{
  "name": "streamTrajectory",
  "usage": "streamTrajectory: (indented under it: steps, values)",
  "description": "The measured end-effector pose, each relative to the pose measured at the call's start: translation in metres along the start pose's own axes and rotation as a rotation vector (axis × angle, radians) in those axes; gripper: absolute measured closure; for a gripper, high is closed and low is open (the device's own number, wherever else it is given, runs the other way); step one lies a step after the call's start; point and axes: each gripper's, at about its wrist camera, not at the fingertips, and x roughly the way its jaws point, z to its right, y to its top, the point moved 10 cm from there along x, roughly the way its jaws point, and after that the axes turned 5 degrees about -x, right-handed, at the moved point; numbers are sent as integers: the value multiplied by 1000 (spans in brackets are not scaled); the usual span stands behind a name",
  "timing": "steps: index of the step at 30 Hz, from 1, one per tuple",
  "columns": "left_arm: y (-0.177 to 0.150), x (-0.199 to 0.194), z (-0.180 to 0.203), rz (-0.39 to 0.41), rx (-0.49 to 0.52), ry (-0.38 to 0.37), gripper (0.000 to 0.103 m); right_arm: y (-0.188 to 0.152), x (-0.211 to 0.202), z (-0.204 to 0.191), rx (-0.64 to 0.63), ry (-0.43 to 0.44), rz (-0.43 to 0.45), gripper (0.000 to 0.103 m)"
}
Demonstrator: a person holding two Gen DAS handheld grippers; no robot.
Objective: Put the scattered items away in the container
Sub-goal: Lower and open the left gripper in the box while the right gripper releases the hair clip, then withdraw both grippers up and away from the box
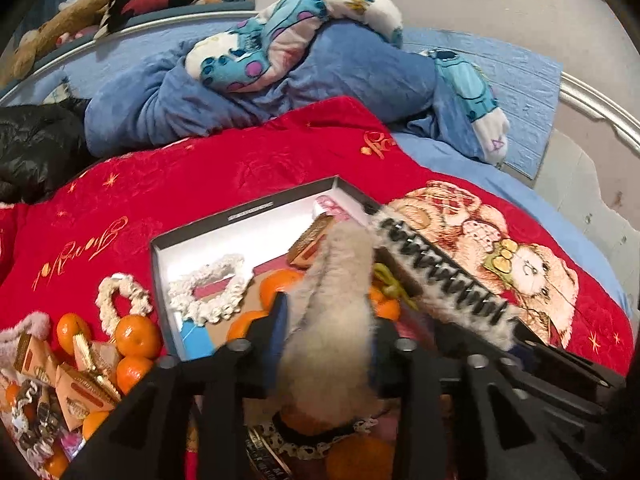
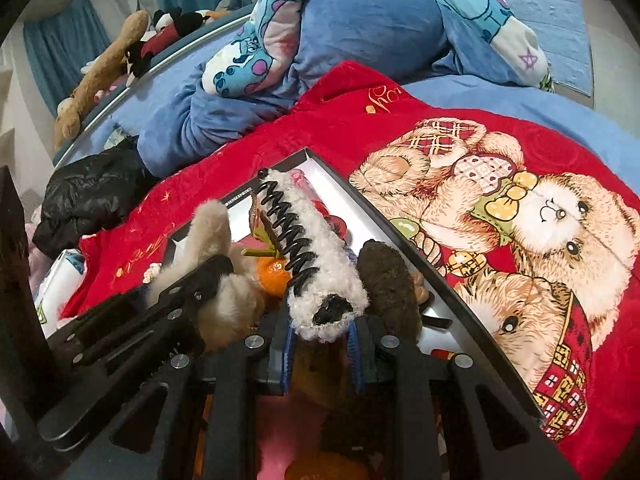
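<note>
- Clamped between the left gripper (image 1: 326, 332) fingers: a beige fluffy hair claw (image 1: 332, 304), sticking up and forward over the near end of the box (image 1: 248, 216).
- Pinched in the right gripper (image 2: 322, 336): a white fluffy hair claw (image 2: 316, 248) with black teeth, angled up over the same box (image 2: 384, 220), blue pads (image 2: 354, 354) pressing its base.
- Seen from the left wrist too, that white claw (image 1: 440, 276), lying along the box's right wall.
- Seen from the right wrist, the beige claw (image 2: 216, 264) just to the left, gripped by the other tool.
- Sitting on a red teddy-bear blanket (image 1: 240, 160): the shallow box, black-rimmed, white inside.
- Already inside: a white lace scrunchie (image 1: 208, 292), mandarins (image 1: 280, 286), a gold-brown candy packet (image 1: 312, 240), something pink (image 1: 332, 206) in the far corner.
- Also inside, by the right wall: a dark brown fluffy claw (image 2: 388, 280), just beside the white one.
- Next to it, a leafy-stemmed mandarin (image 2: 274, 274) between the two held claws.
- Still out on the blanket, left of the box: a second lace scrunchie (image 1: 122, 300), loose mandarins (image 1: 138, 336), tan candy boxes (image 1: 80, 396), all heaped close together.
- Farther back: a crumpled blue duvet (image 1: 320, 76) with a cartoon-print blanket (image 1: 256, 56) on top, a black jacket (image 1: 36, 144) at the left, plush toys (image 1: 120, 4) along the bed rail.
</note>
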Motion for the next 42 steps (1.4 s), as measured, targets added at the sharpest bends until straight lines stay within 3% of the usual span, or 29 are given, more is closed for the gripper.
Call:
streamTrajectory:
  steps: [1,4,8,10,12,17,19,25,29,34,38,42]
  values:
    - [0,0,-5,-9,-20,12,47,0,-1,1,6,0,-3,78]
    - [-1,1,-18,-37,-95,7,31,-1,-4,1,14,12,-13,70]
    - [1,-3,-26,-45,-126,-22,27,3,-13,-3,10,46,-2,49]
    - [5,-12,-32,-22,-133,-14,22,9,-23,-3,-17,-4,12,21]
    - [11,-24,-32,5,-121,-14,17,18,-36,-4,-40,-28,71,0]
    - [35,-77,-31,67,-92,-31,15,28,-63,-13,-43,18,148,0]
    - [44,-103,-33,95,-71,-18,8,30,-71,-16,-47,19,170,0]
    - [46,-192,-66,158,-6,109,5,38,-99,-37,-114,2,254,0]
    - [29,-248,-99,204,13,228,1,38,-116,-50,-116,-22,296,0]
    - [-8,-298,-140,252,-5,272,0,25,-123,-67,-74,9,301,0]
    - [-44,-313,-166,272,-20,287,0,-2,-128,-78,-106,-30,316,0]
    - [-81,-307,-195,271,-41,272,0,-44,-126,-87,-117,-79,271,0]
